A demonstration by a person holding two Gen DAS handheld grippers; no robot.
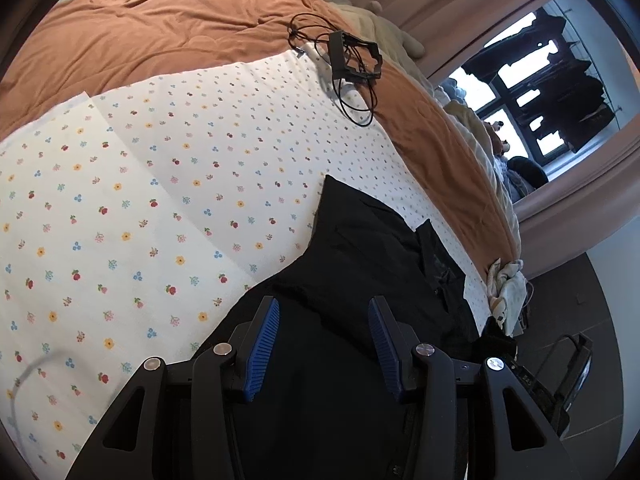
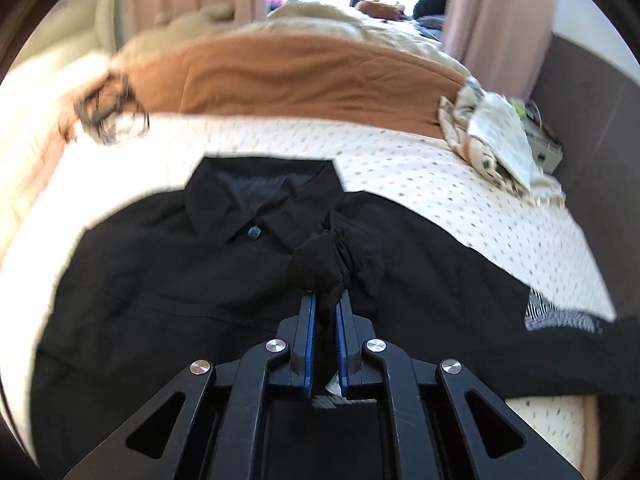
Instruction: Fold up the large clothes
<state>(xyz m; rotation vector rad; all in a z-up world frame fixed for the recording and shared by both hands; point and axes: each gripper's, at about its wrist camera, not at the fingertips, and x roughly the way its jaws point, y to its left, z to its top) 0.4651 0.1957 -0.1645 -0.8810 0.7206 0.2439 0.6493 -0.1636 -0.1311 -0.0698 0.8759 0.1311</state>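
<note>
A black collared shirt lies spread on a white floral sheet, collar away from me, one button showing. My right gripper is shut on a bunched fold of the shirt's black cloth, which rises from between its blue pads just right of the collar. In the left wrist view the same black shirt covers the lower right of the floral sheet. My left gripper hovers over it with its blue pads apart and nothing pinched between them.
An orange-brown quilt covers the far side of the bed. A black frame with tangled cables lies on the sheet's far edge. Crumpled patterned cloth sits at the bed's right corner. Pink curtains and a window stand beyond.
</note>
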